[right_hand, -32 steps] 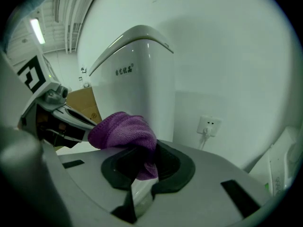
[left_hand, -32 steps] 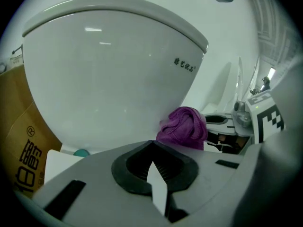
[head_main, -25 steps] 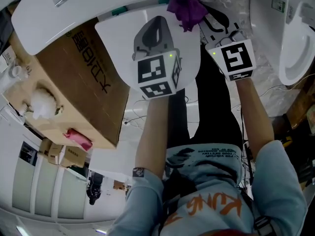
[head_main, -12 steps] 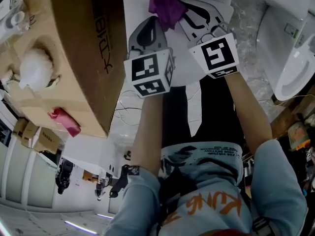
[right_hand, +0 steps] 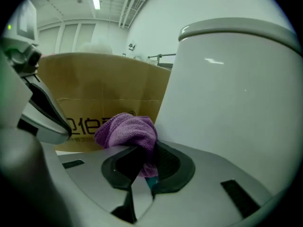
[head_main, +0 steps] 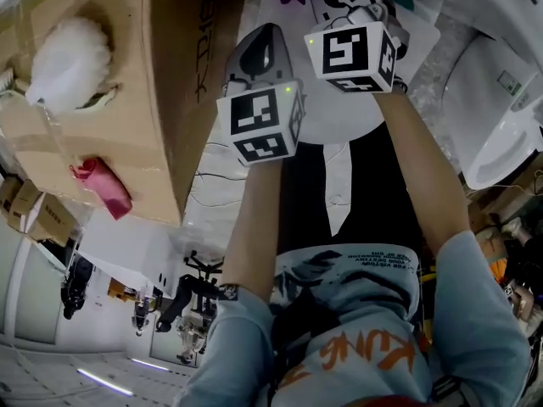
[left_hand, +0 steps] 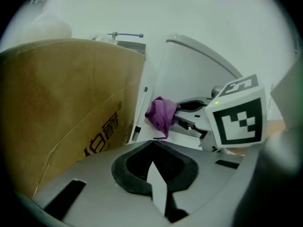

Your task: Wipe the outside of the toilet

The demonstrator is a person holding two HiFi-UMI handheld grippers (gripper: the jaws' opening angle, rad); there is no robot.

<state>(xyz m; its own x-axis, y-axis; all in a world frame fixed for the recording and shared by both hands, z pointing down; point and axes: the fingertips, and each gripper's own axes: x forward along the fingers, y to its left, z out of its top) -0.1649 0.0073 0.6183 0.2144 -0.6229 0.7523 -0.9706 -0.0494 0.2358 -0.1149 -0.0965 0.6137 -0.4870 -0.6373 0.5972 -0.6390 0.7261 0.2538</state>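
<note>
Right gripper (right_hand: 142, 156) is clamped on the purple cloth (right_hand: 127, 129): jaws pinch its lower fold, the rest bunches up over the tips, ahead & a bit left of them. What matters now: the toilet (right_hand: 227, 93) lies to the right of that cloth & just beyond it. Its white rounded wall fills the right half of the right gripper view, rising from beside the jaws to a rim overhead. Cloth's right edge looks v. close to the wall, but can't tell if it touches. On the tool's left, further off, stands a cardboard box (right_hand: 94, 86), so the cloth sits btwn box & toilet. Left gripper (left_hand: 152, 150) has its jaws pressed together w/ nothing btwn them. It hangs left of the right gripper & a little behind, the cloth showing ahead of its tips in its own view. So the right one is the nearer tool, & the only one carrying cloth. Judgement: wipe of this side not clearly begun. Next move prob. needs the cloth swung right onto the wall, then stroked along its curve, w/ the bunch (not bare jaw tips) against the white surface. Risk: such a small pinch may let the cloth drag out under friction.
</note>
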